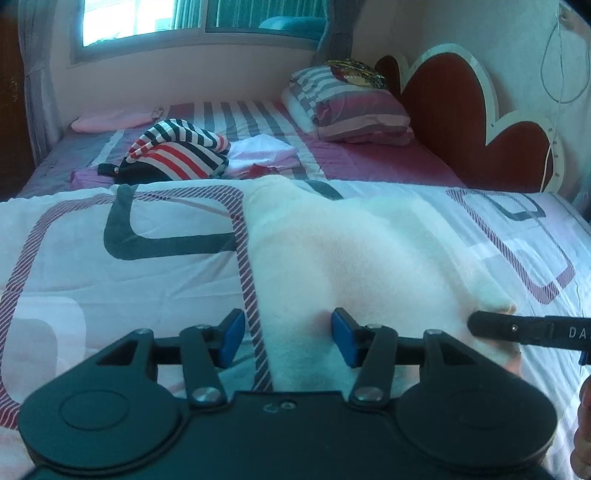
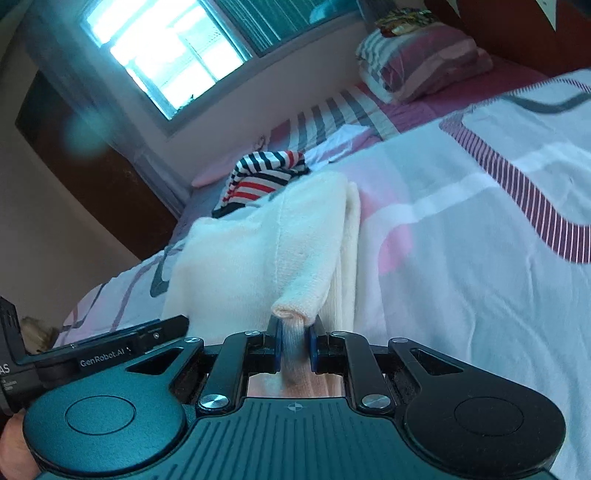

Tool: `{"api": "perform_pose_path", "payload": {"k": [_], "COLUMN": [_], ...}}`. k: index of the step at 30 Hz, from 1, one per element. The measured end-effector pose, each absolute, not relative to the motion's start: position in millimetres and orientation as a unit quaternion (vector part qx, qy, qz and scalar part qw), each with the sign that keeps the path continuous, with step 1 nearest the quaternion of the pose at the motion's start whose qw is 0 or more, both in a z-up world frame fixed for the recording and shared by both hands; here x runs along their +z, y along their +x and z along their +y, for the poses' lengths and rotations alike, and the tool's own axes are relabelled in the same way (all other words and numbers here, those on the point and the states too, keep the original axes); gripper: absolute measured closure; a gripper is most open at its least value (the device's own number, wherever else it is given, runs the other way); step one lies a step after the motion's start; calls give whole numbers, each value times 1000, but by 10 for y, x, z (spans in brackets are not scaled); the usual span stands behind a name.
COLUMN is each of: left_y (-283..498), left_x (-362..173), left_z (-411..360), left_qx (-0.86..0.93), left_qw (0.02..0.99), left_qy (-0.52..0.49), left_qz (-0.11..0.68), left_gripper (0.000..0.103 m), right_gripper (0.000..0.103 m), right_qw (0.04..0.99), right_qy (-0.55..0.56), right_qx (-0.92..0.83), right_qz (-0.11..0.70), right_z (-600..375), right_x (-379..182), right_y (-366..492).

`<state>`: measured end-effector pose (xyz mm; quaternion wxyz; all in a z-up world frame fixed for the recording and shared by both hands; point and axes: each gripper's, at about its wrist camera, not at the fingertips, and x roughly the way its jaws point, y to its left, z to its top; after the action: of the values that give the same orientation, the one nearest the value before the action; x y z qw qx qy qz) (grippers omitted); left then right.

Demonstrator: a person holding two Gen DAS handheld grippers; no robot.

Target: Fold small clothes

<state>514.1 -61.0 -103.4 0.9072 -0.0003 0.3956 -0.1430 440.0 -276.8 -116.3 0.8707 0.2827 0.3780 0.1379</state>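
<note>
A cream knit garment (image 1: 362, 266) lies partly folded on the patterned duvet (image 1: 129, 280). My left gripper (image 1: 288, 339) is open, its blue pads apart over the garment's near left edge, holding nothing. My right gripper (image 2: 294, 345) is shut on a pinched corner of the cream garment (image 2: 266, 243), the fabric rolled up between the pads. The right gripper's finger also shows in the left wrist view (image 1: 517, 328) at the garment's right corner. The left gripper's body shows in the right wrist view (image 2: 110, 347) at the left.
A pile of striped red, white and navy clothes (image 1: 181, 151) and white folded cloth (image 1: 262, 151) lie farther back on the bed. A striped pillow (image 1: 351, 107) sits by the red headboard (image 1: 461, 122). A window (image 1: 192, 18) is on the far wall.
</note>
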Motion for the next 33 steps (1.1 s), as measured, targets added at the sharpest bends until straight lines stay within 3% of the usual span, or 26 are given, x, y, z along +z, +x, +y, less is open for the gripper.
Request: {"api": "perform_pose_path", "payload": {"k": [4, 9, 10, 17, 24, 25, 26, 33], "left_y": [5156, 4913, 4822, 4214, 4121, 4131, 4142, 4031], "left_x": [-1035, -875, -870, -1059, -1121, -1112, -1090, -1152], "left_z": [-592, -577, -562, -399, -350, -359, -366, -427], "left_qx": [-143, -156, -158, -156, -147, -146, -145, -180], "left_qw": [903, 905, 905, 898, 896, 896, 895, 885], "left_qy": [4, 12, 11, -21, -36, -34, -34, -23], "left_qz": [404, 395, 395, 411, 416, 418, 420, 429], "left_gripper": [43, 47, 47, 48, 47, 47, 48, 45], "right_gripper": [90, 89, 84, 84, 84, 87, 100, 100], "right_qw": [863, 860, 864, 856, 855, 856, 859, 867], "right_qy": [300, 298, 290, 280, 261, 255, 249, 234], "right_qx": [140, 138, 131, 142, 154, 155, 155, 142], "right_qz": [383, 391, 390, 410, 421, 422, 420, 417], "right_z": [-2854, -2906, -2915, -2908, -2779, -2756, -2743, -2867], "right_x": [-1168, -1072, -1027, -1019, -1021, -1035, -1045, -1075], "right_y": [4368, 4311, 4246, 3612, 3445, 3459, 3454, 3355]}}
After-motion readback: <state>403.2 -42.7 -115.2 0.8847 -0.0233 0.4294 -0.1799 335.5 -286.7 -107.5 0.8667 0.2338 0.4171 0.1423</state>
